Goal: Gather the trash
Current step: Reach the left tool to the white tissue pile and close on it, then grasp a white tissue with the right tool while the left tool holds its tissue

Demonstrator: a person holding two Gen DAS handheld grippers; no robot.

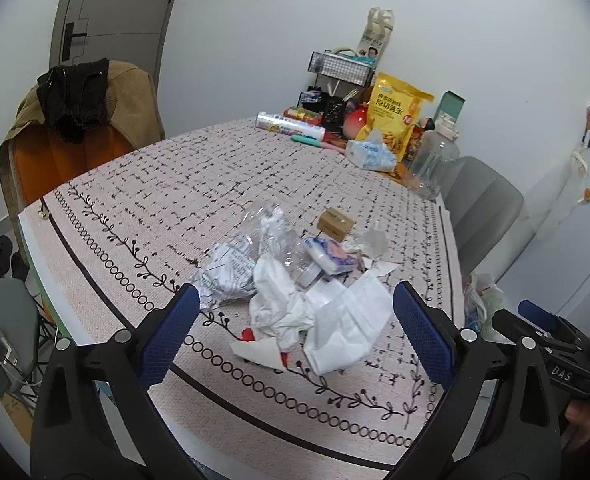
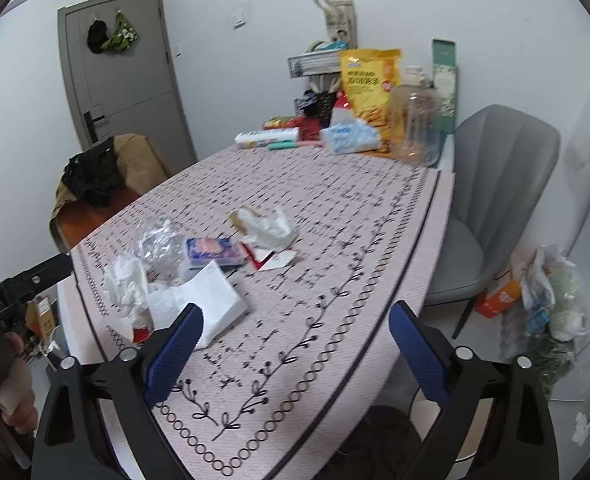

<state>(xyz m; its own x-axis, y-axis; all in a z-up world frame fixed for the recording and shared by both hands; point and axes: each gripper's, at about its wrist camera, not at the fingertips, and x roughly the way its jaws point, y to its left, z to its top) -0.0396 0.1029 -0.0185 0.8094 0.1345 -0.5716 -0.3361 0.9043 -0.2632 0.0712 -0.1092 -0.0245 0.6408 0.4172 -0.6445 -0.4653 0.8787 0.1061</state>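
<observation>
One desk [image 1: 143, 184], covered by a patterned cloth, carries the whole scene; stored goods stand at its far end and are no part of the task. Near the front edge lies the trash pile [image 1: 295, 280], a loose cluster: a folded white tissue [image 1: 347, 328] nearest the edge, a crumpled white tissue [image 1: 279, 300] beside it, crushed clear plastic [image 1: 267, 228] behind, a blue and pink packet [image 1: 331, 256], and a small brown box [image 1: 335, 222] at the back.

Left hand-held gripper [image 1: 295, 340]: jaws wide, nothing between the pads, the pile directly ahead and just below, the folded tissue framed between the fingers. Right hand-held gripper [image 2: 295, 344]: jaws also wide and empty, with the pile ahead and off to its left.

Judgement: the left hand is the nearer and better aligned. The folded tissue's long axis runs diagonally, from the front edge toward the right finger.
</observation>
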